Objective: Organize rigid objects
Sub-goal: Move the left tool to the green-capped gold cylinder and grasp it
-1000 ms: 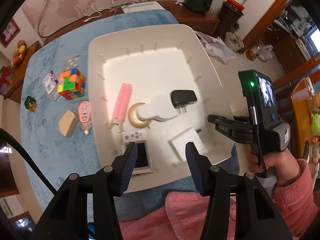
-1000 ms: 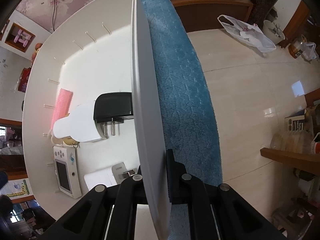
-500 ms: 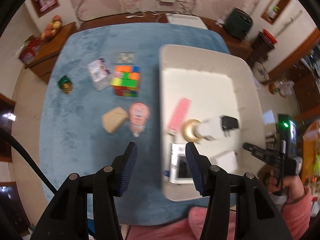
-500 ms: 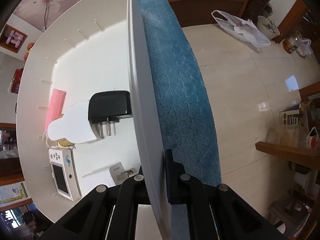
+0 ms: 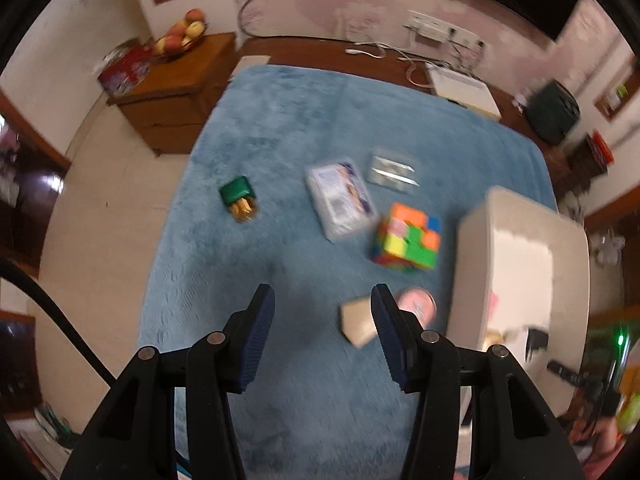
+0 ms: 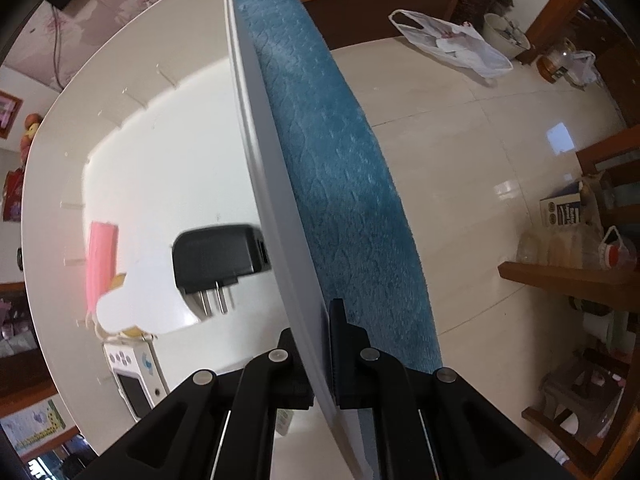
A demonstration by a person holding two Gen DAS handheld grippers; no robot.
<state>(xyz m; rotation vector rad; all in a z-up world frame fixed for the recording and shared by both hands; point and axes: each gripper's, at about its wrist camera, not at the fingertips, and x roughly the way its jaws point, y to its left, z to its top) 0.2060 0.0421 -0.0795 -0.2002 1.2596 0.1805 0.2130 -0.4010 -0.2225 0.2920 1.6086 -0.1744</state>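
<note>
My left gripper (image 5: 322, 322) hangs open over the blue cloth-covered table (image 5: 280, 140), nothing between its fingers. Just right of its right finger lie a tan wedge block (image 5: 357, 320) and a pink round item (image 5: 420, 305). Farther off are a colourful puzzle cube (image 5: 407, 238), a clear plastic box (image 5: 342, 200), a flat clear packet (image 5: 394, 171) and a green-and-gold item (image 5: 238, 196). My right gripper (image 6: 318, 344) is shut on the rim of the white tray (image 6: 256, 184), which holds a black plug adapter (image 6: 218, 254), a pink comb (image 6: 102, 260) and a small white device (image 6: 134, 376).
The tray (image 5: 520, 264) sits at the table's right side in the left wrist view. Wooden cabinets (image 5: 176, 92) line the far wall, with a fruit bowl (image 5: 180, 36). Tiled floor (image 6: 480, 140) drops off right of the table, with a plastic bag (image 6: 452, 44) lying on it.
The left gripper has swept left, from over the tray to over the loose objects on the cloth. The right gripper has stayed clamped on the tray rim.
</note>
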